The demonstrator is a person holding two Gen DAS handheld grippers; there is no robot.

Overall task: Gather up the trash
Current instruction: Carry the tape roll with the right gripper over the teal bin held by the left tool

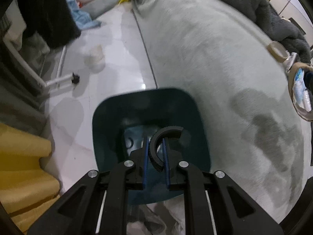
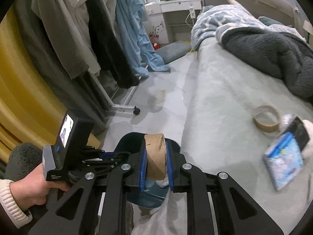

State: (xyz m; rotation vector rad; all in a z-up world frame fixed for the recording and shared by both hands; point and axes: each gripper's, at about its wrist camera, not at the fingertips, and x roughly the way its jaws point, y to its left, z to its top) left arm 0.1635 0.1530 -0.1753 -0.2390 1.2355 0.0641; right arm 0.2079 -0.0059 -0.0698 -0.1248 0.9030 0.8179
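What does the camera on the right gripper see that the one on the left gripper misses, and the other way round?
Only the right wrist view shows the right gripper shut on a cardboard tube, the person's hand holding the other gripper's handle, hanging clothes and a white dresser.

Only the left wrist view shows the left gripper shut on a black curved piece, and the inside of the teal bin below it.

Both show the teal bin, the pale bedspread, a tape roll and the dark blanket.
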